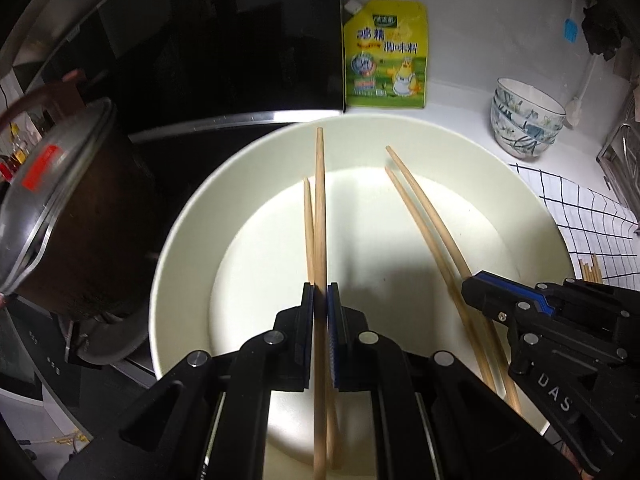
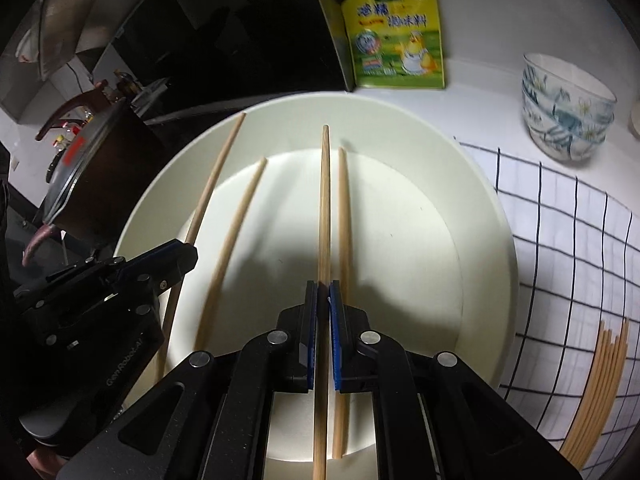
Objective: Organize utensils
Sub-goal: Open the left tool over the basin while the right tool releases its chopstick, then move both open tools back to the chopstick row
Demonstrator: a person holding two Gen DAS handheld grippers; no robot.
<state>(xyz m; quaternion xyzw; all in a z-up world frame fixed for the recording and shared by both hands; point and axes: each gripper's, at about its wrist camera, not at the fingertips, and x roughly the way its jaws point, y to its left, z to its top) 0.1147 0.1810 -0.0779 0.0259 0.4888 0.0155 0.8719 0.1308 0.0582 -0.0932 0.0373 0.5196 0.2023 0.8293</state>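
Here the left gripper (image 1: 320,292) has its fingers (image 1: 306,320) pressed narrowly on one wooden chopstick (image 1: 320,208), which runs straight forward between them over the big cream bowl (image 1: 184,240). A second chopstick (image 1: 307,232) lies just beside it on the left, inside the bowl. In the same way the right gripper (image 2: 323,290) clamps its own chopstick (image 2: 325,200) between fingers (image 2: 311,320) nearly closed, with a loose chopstick (image 2: 343,208) lying just to the right of it in the bowl (image 2: 500,248). Each gripper shows in the other's view: the right one (image 1: 480,292) at the bowl's right rim, the left one (image 2: 176,256) at the bowl's left rim. So four chopsticks are in or over the bowl, two held and two lying.

To the right of the bowl, a white checked cloth (image 2: 568,248) covers the table, and a bundle of further chopsticks (image 2: 600,384) lies on it. To the left of the bowl stands a dark pot with a glass lid (image 1: 52,192) on a black cooktop (image 1: 200,40). Beyond the bowl, a yellow seasoning pouch (image 1: 386,56) lies on the white table (image 1: 460,20). Farther right of the bowl, a stack of blue-patterned bowls (image 1: 526,118) stands, and past them lies a white spatula with a blue head (image 1: 572,32).
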